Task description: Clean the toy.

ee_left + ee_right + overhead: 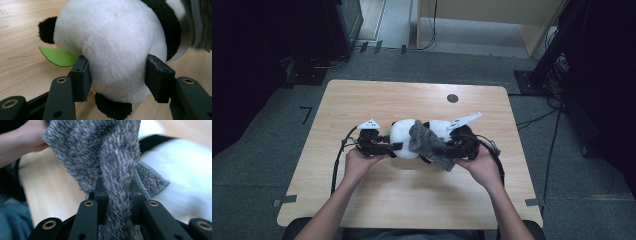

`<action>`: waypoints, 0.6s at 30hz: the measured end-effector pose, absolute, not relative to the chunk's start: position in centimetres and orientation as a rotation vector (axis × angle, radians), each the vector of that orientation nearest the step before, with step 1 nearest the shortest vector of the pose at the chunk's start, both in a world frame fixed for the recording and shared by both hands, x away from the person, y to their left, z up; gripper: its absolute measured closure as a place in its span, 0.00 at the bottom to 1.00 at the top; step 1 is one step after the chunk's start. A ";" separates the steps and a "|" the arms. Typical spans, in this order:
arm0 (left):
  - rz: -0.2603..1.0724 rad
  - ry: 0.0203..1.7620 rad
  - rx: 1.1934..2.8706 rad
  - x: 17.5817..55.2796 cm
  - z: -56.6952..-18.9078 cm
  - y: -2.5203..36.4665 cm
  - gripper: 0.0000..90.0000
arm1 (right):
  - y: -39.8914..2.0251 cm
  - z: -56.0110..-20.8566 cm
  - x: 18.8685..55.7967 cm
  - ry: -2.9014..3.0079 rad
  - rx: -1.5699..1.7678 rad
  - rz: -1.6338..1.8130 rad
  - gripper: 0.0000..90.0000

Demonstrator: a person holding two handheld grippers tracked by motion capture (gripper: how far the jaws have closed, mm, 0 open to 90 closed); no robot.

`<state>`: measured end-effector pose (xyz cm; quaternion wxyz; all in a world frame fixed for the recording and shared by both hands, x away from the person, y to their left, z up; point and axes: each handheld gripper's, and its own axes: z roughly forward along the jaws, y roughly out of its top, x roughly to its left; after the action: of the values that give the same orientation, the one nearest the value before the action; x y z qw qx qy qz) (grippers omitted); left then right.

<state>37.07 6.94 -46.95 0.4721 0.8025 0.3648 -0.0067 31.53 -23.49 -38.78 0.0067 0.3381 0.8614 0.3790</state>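
Left gripper pinches the white-and-black plush panda between half-closed jaws. Right gripper is clamped on the shaggy grey cloth draped ahead. Drag cloth slowly; keep the panda pinned.

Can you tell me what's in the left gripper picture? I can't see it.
The left gripper has its two black jaws squeezing the white tummy of a plush panda on a wooden table. A green felt leaf sticks out beside it.
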 end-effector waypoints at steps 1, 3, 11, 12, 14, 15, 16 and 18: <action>-0.017 0.893 1.965 37.1 -46.9 6.9 0.49 | -23.0 -39.0 31.4 2.715 1.038 1.183 0.84; -0.017 0.895 1.966 37.0 -46.9 7.0 0.49 | -21.4 -39.7 31.1 2.778 0.993 1.173 0.84; -0.019 0.903 1.969 36.8 -46.7 6.9 0.51 | -18.3 -42.7 31.5 2.869 0.947 1.194 0.84; -0.018 0.904 1.968 36.8 -46.7 6.9 0.51 | -18.0 -43.1 31.7 2.868 0.949 1.189 0.84; -0.014 0.908 1.961 36.6 -46.8 6.9 0.52 | -17.5 -43.8 32.2 2.859 0.965 1.171 0.84; -0.013 0.909 1.960 36.5 -46.8 6.9 0.52 | -17.2 -44.0 32.3 2.855 0.964 1.156 0.84; -0.010 0.911 1.960 36.5 -46.9 6.9 0.52 | -17.0 -44.2 32.4 2.843 0.966 1.142 0.84; -0.006 0.911 1.962 36.3 -46.9 7.0 0.53 | -16.6 -44.4 32.5 2.827 0.949 1.094 0.84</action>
<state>36.33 7.00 -46.90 0.4699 0.8007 0.3716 -0.0023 32.54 -16.64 -44.44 -0.0175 0.2987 0.8899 0.3444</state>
